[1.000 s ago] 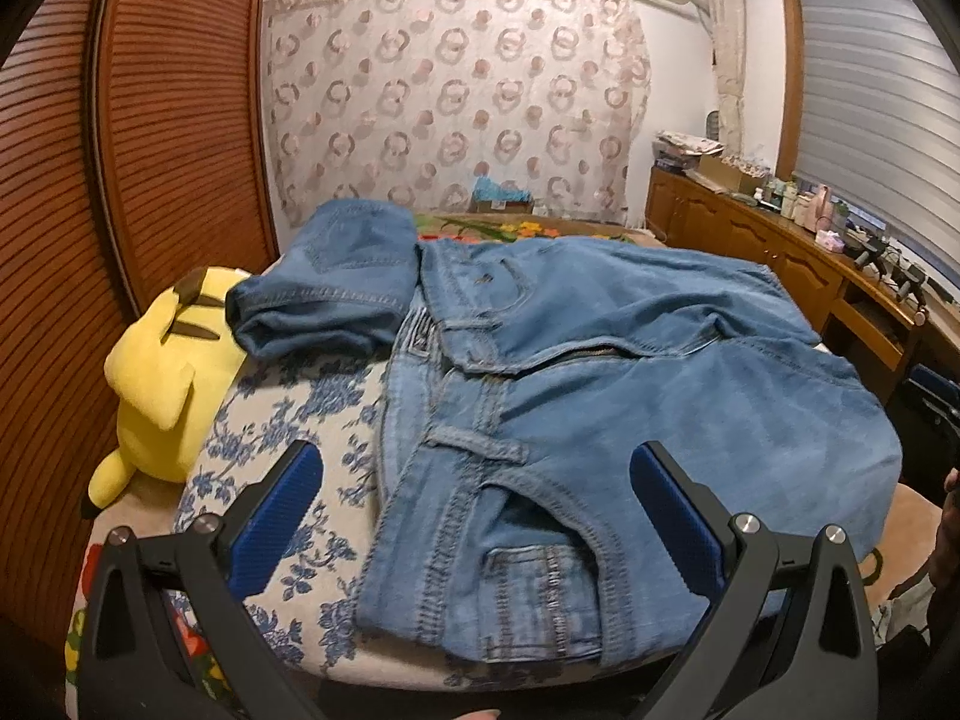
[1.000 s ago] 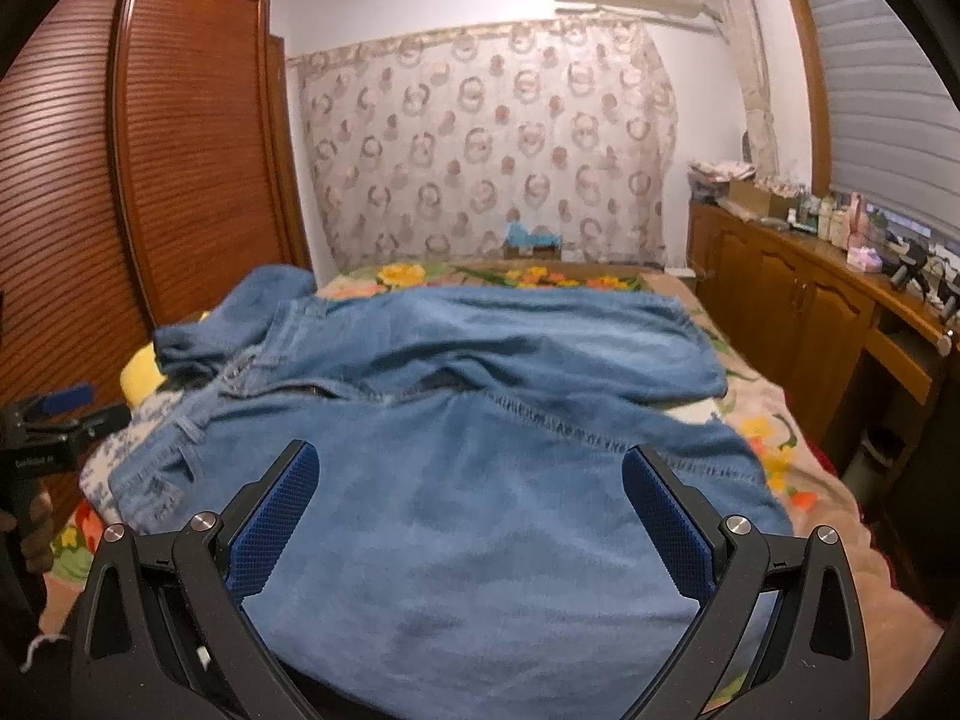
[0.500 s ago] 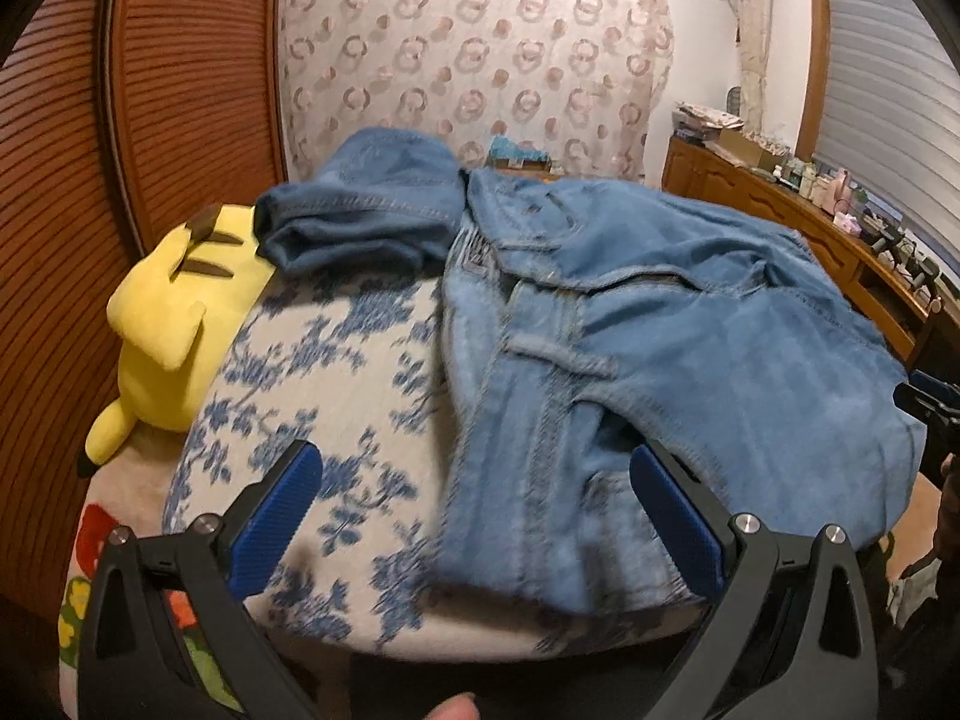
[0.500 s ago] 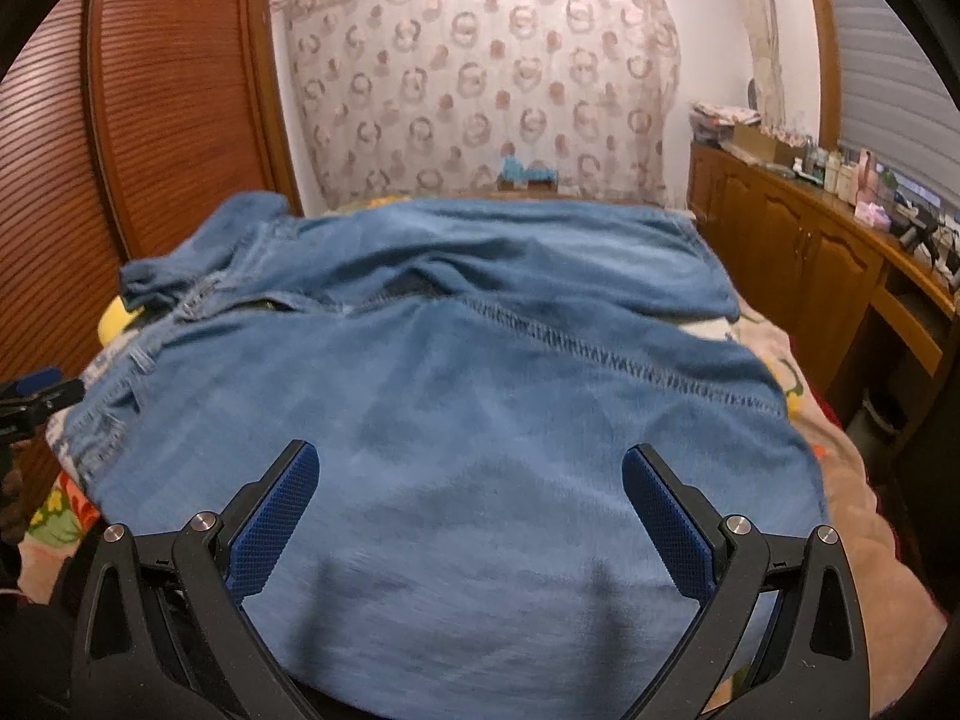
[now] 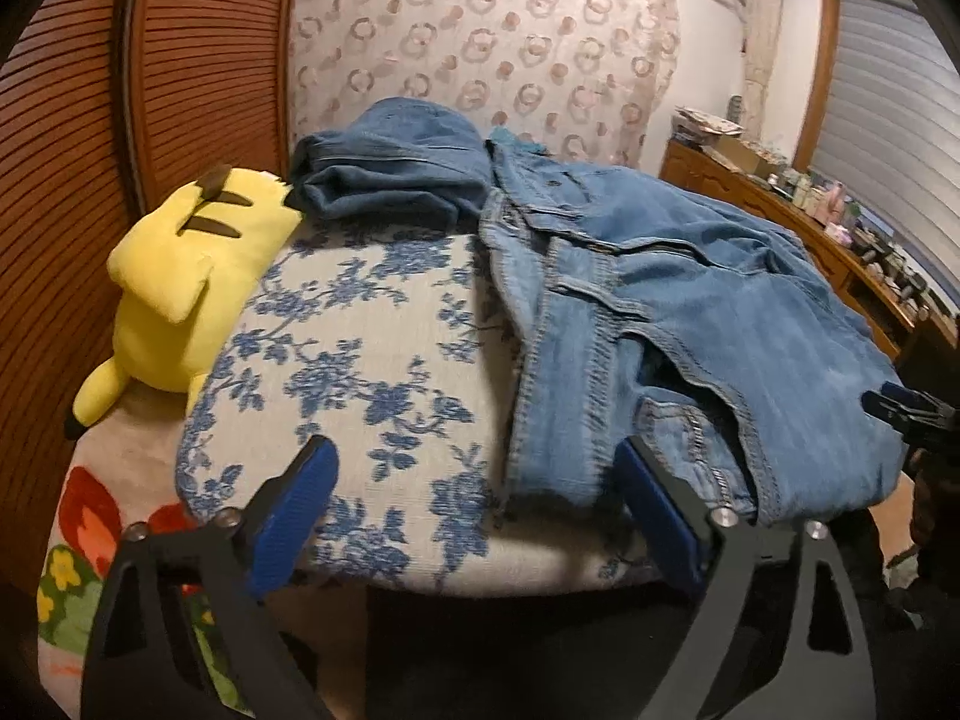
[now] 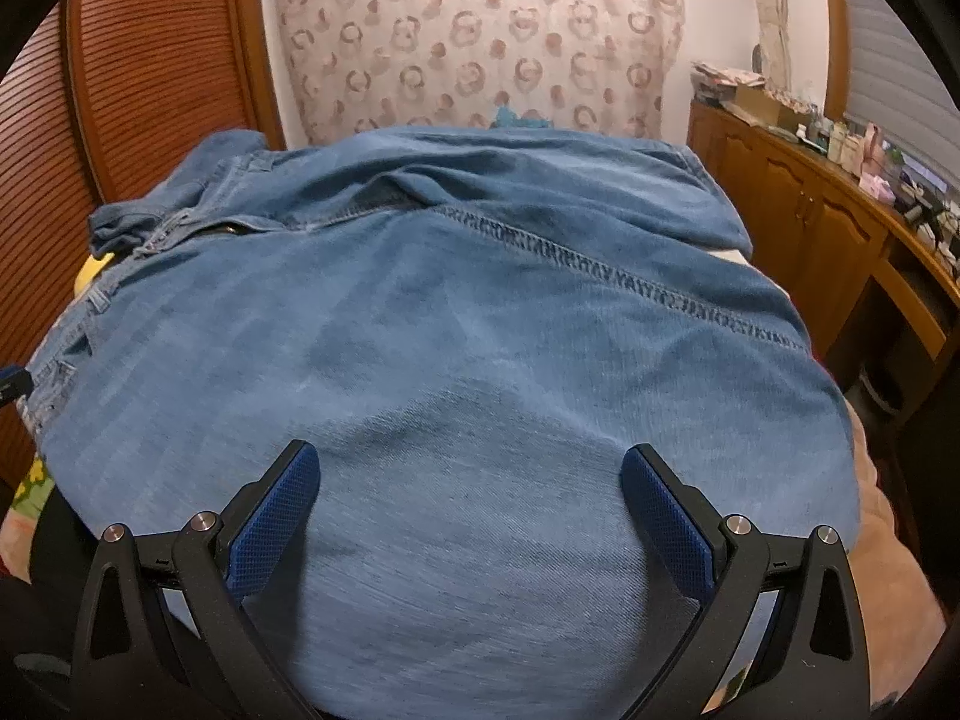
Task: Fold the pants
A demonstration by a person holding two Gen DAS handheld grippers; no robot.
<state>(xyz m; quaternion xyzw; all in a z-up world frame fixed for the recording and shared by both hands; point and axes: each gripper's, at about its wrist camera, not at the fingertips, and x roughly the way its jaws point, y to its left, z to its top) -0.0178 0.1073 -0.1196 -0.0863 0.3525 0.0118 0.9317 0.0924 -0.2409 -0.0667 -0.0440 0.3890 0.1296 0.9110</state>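
hovering low over jeans (image 6: pixel 456 360): both hand-held grippers, left (image 5: pixel 477 504) and right (image 6: pixel 468 516), spread wide.

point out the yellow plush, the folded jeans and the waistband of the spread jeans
yellow plush (image 5: pixel 180 264), left wrist view, its body
folded jeans (image 5: pixel 390 174), left wrist view, top fold
waistband (image 5: pixel 540 324), left wrist view, stitched band

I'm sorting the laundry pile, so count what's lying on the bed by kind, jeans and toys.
Jeans: 2, the spread jeans and the folded jeans behind them
Plush toys: 1, the yellow plush
Total: 3
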